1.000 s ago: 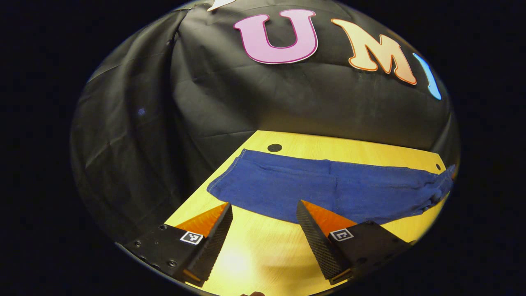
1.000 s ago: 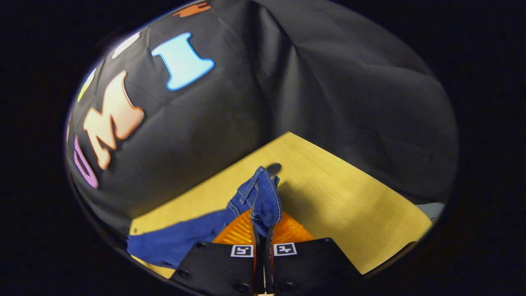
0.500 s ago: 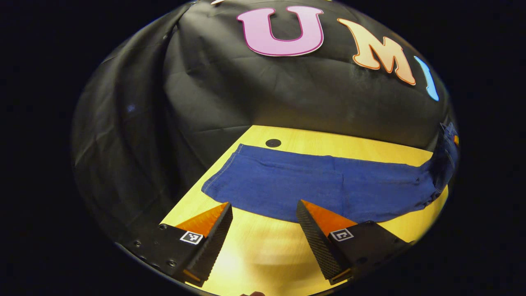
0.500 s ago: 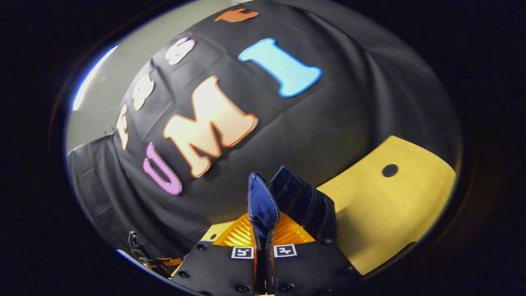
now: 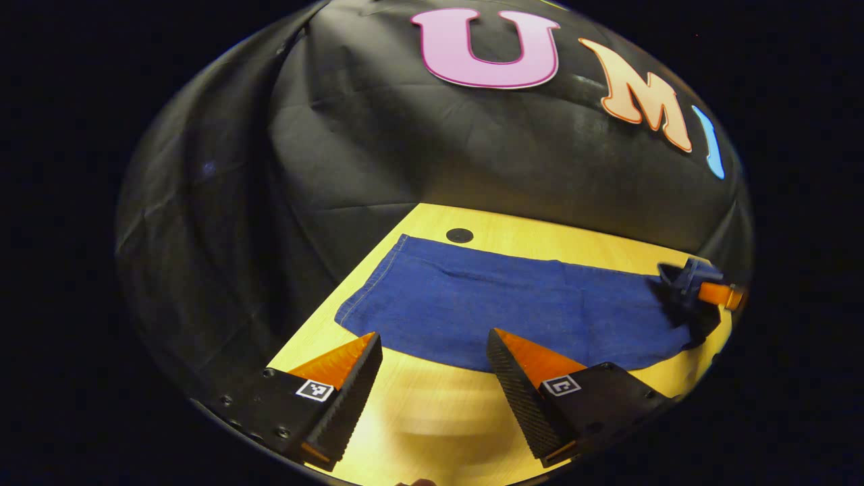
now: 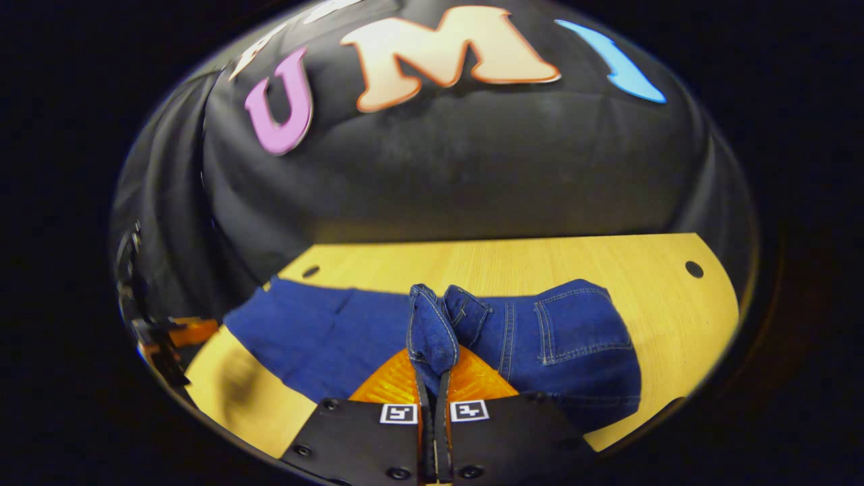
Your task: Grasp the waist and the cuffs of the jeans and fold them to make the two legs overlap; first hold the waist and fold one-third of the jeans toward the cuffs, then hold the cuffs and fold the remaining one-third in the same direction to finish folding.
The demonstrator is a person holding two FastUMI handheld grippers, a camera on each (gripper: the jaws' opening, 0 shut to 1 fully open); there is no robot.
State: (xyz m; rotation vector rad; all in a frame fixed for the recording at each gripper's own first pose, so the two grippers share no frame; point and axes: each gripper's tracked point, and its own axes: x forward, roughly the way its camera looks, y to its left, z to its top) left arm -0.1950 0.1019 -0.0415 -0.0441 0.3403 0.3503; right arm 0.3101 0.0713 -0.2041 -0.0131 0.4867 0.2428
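In the left gripper view, the left claw [image 5: 432, 351] sits at the bottom of the frame, fingers spread wide with nothing between them, over bare counter [image 5: 432, 418] just short of the near edge of the jeans [image 5: 499, 310]. The jeans lie flat across the middle of the frame, cuffs [image 5: 368, 297] at left, and at far right the waist [image 5: 682, 297] is bunched in the right claw. In the right gripper view, the right claw [image 6: 435, 378] at bottom centre is pressed together, pinching a fold of waist [image 6: 432, 334]; the pocket side [image 6: 574, 331] sags to its right. The risk, as I judge it: the pinch takes only a narrow bit of waistband, so denim may slip out, or the loose side may drag and fold skewed. The idle left claw leaves the cuffs unanchored, so they could slide.
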